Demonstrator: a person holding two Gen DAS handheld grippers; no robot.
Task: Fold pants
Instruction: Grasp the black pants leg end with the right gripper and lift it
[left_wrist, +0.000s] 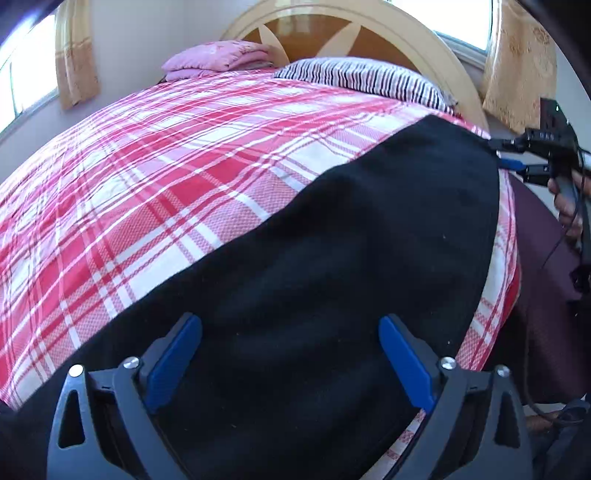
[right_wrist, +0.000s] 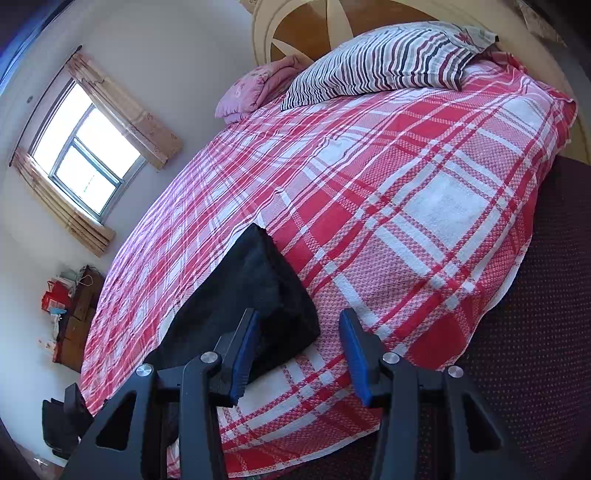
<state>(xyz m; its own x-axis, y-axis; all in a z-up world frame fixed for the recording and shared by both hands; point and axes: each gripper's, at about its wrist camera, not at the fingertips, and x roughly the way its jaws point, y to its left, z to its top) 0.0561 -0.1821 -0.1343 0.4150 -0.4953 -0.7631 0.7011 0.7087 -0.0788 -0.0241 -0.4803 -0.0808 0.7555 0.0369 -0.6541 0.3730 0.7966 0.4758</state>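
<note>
Black pants (left_wrist: 332, 266) lie flat on the red and white plaid bedspread (left_wrist: 166, 166), stretched along the bed's near edge. My left gripper (left_wrist: 290, 332) is open, hovering over the pants with its blue pads wide apart. My right gripper (left_wrist: 495, 157) shows at the pants' far end in the left wrist view. In the right wrist view the right gripper (right_wrist: 297, 325) is open over the corner of the pants (right_wrist: 243, 295), its left pad (right_wrist: 245, 347) over the black cloth and its right pad over the bedspread (right_wrist: 424, 206).
A striped pillow (right_wrist: 384, 62) and a folded pink blanket (right_wrist: 255, 90) lie by the wooden headboard (left_wrist: 332, 33). A dark mattress side (right_wrist: 535, 314) drops off at the bed's edge. A window (right_wrist: 85, 147) with curtains and a cluttered cabinet (right_wrist: 74, 314) stand at the far side.
</note>
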